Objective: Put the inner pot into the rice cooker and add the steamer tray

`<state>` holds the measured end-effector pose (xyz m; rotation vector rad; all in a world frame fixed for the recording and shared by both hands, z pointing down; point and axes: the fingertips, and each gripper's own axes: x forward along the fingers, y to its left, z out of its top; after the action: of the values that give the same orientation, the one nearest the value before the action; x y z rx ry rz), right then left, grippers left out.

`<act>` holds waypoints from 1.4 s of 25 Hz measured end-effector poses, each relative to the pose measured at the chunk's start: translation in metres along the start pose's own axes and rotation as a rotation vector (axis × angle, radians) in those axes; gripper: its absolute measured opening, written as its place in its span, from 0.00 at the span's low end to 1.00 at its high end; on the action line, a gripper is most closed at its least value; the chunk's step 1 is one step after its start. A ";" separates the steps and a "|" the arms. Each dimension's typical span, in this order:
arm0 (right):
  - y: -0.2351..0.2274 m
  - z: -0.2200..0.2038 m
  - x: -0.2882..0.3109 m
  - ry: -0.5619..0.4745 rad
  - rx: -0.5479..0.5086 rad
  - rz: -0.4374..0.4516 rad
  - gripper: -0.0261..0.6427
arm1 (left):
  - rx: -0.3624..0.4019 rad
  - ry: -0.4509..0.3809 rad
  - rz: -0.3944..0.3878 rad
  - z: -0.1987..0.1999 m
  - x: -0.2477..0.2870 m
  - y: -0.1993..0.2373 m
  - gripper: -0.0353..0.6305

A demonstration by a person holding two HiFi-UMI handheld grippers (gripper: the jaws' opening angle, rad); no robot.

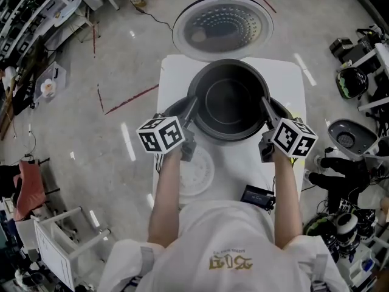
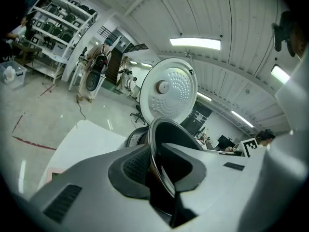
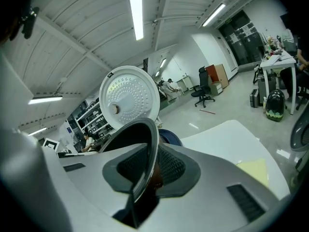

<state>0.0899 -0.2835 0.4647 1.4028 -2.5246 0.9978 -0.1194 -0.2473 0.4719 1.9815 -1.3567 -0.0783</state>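
The dark inner pot (image 1: 228, 99) hangs level just over the rice cooker (image 1: 174, 109), whose round lid (image 1: 222, 29) stands open behind it. My left gripper (image 1: 193, 107) is shut on the pot's left rim and my right gripper (image 1: 265, 107) on its right rim. In the left gripper view the pot rim (image 2: 158, 129) runs between the pads of the left gripper (image 2: 157, 174), with the lid (image 2: 169, 88) beyond. The right gripper view shows the same: pot rim (image 3: 146, 129) pinched in the right gripper (image 3: 147, 174), lid (image 3: 129, 95) behind. The white steamer tray (image 1: 196, 172) lies flat on the table near the person.
The cooker stands on a white table (image 1: 175, 72). A small dark device (image 1: 258, 195) lies at the table's near right edge, and a yellow sheet (image 3: 253, 170) lies on its right side. Shelving (image 1: 36, 17) stands far left on the floor, machines (image 1: 355, 81) at the right.
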 end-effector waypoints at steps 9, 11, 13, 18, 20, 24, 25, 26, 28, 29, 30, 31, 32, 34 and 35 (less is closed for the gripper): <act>-0.006 -0.008 0.008 0.023 -0.071 -0.051 0.17 | 0.063 0.046 0.039 -0.007 0.006 0.007 0.20; -0.007 -0.009 0.007 0.020 -0.092 -0.064 0.17 | 0.073 0.051 0.043 -0.007 0.007 0.007 0.20; -0.007 -0.009 0.007 0.017 -0.118 -0.077 0.18 | 0.090 0.059 0.050 -0.008 0.007 0.007 0.20; -0.006 -0.010 0.011 0.027 -0.214 -0.125 0.19 | 0.114 0.077 0.064 -0.010 0.009 0.010 0.21; -0.008 -0.009 0.012 0.033 -0.246 -0.143 0.20 | 0.123 0.084 0.065 -0.011 0.011 0.011 0.22; -0.011 -0.011 0.013 0.047 -0.281 -0.171 0.21 | 0.143 0.091 0.063 -0.010 0.012 0.009 0.22; -0.012 -0.013 0.012 0.051 -0.280 -0.177 0.21 | 0.149 0.091 0.062 -0.011 0.012 0.007 0.23; -0.014 -0.014 0.012 0.054 -0.277 -0.182 0.21 | 0.157 0.094 0.063 -0.011 0.012 0.006 0.23; -0.017 -0.016 0.012 0.060 -0.276 -0.192 0.21 | 0.176 0.102 0.069 -0.012 0.014 0.005 0.24; -0.018 -0.016 0.013 0.062 -0.279 -0.197 0.22 | 0.184 0.105 0.071 -0.013 0.015 0.005 0.24; -0.020 -0.016 0.014 0.064 -0.284 -0.203 0.22 | 0.191 0.108 0.072 -0.013 0.016 0.004 0.24; -0.020 -0.016 0.014 0.065 -0.292 -0.210 0.22 | 0.197 0.109 0.072 -0.013 0.017 0.004 0.25; -0.021 -0.016 0.015 0.067 -0.301 -0.217 0.22 | 0.203 0.110 0.071 -0.013 0.017 0.004 0.25; -0.021 -0.017 0.016 0.068 -0.323 -0.233 0.22 | 0.216 0.114 0.071 -0.012 0.017 0.005 0.26; -0.021 -0.017 0.017 0.066 -0.334 -0.240 0.22 | 0.225 0.115 0.072 -0.012 0.018 0.005 0.26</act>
<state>0.0933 -0.2940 0.4949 1.4922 -2.2717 0.5428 -0.1104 -0.2565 0.4896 2.0824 -1.4110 0.2284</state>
